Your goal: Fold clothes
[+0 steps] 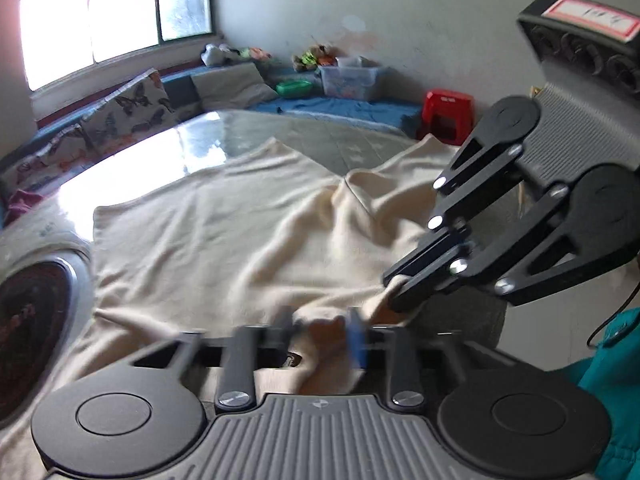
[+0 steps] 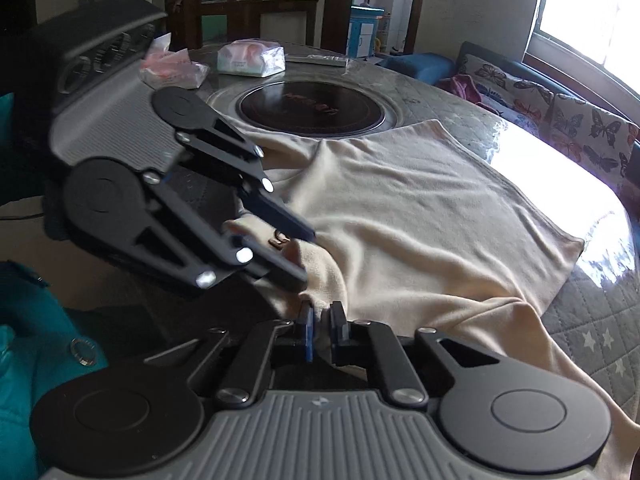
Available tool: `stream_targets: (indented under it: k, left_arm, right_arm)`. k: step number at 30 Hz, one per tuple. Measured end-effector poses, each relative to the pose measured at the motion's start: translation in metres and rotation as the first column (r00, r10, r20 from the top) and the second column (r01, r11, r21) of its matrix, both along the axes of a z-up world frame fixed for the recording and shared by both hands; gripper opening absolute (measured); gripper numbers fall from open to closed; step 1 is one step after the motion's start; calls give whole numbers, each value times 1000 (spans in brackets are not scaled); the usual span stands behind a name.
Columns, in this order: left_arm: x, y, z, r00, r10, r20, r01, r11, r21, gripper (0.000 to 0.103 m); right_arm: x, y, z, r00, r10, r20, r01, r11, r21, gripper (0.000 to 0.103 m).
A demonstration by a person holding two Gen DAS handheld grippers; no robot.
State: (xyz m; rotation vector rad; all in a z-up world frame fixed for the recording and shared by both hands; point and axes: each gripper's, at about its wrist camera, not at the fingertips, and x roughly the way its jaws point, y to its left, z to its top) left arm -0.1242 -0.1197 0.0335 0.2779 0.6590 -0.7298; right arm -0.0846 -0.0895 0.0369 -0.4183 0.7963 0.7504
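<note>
Cream knit garment (image 2: 420,208): spread rumpled across the round, quilt-covered table (image 2: 592,320), its near edge bunched toward the person.
Left gripper (image 2: 306,256): black, two-fingered, clamped on a fold of that near edge.
Right gripper (image 2: 322,318): alike, pinching the same edge just beside the left one.
Round black hotplate (image 2: 312,110): set into the table top, the cloth's far edge touching its rim.
Butterfly-print cushions (image 2: 568,120): under the bright window.
Teal sleeve (image 1: 616,364): at the edge.
</note>
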Motion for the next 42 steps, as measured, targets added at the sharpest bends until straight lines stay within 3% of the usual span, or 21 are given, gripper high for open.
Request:
stream_targets:
  k: [5, 11, 16, 19, 21, 25, 30, 34, 42]
  left_arm:
    - [2, -7, -13, 998, -58, -30, 59, 998, 7, 10]
    - [12, 0, -2, 998, -48, -29, 48, 999, -21, 14]
    - [31, 6, 14, 1000, 25, 17, -25, 999, -39, 15]
    - [46, 14, 19, 998, 68, -12, -69, 995, -76, 14]
    - [46, 21, 24, 999, 46, -19, -48, 992, -118, 14]
    - [48, 27, 23, 998, 67, -12, -68, 994, -88, 15]
    - [82, 34, 9, 982, 176, -69, -181, 980, -79, 15]
    - [105, 36, -7, 966, 235, -110, -242, 968, -57, 15]
    - [105, 52, -16, 947, 297, -124, -306, 950, -56, 15]
  right_arm:
    - [-5, -5, 0, 998, 28, -64, -29, 1000, -5, 9]
    - [20, -27, 21, 996, -85, -31, 87, 993, 80, 17]
    - [55, -39, 7, 969, -242, 42, 240, 969, 53, 23]
    - [67, -44, -7, 955, -292, 47, 290, 956, 34, 23]
    - [70, -53, -19, 939, -343, 33, 343, 939, -8, 23]
    - [56, -70, -16, 937, -348, 17, 348, 937, -9, 24]
    - [53, -76, -9, 938, -348, 6, 348, 938, 0, 25]
    - [69, -81, 1, 922, -387, 8, 386, 920, 75, 31]
    - [124, -98, -8, 888, -460, -3, 458, 884, 96, 32]
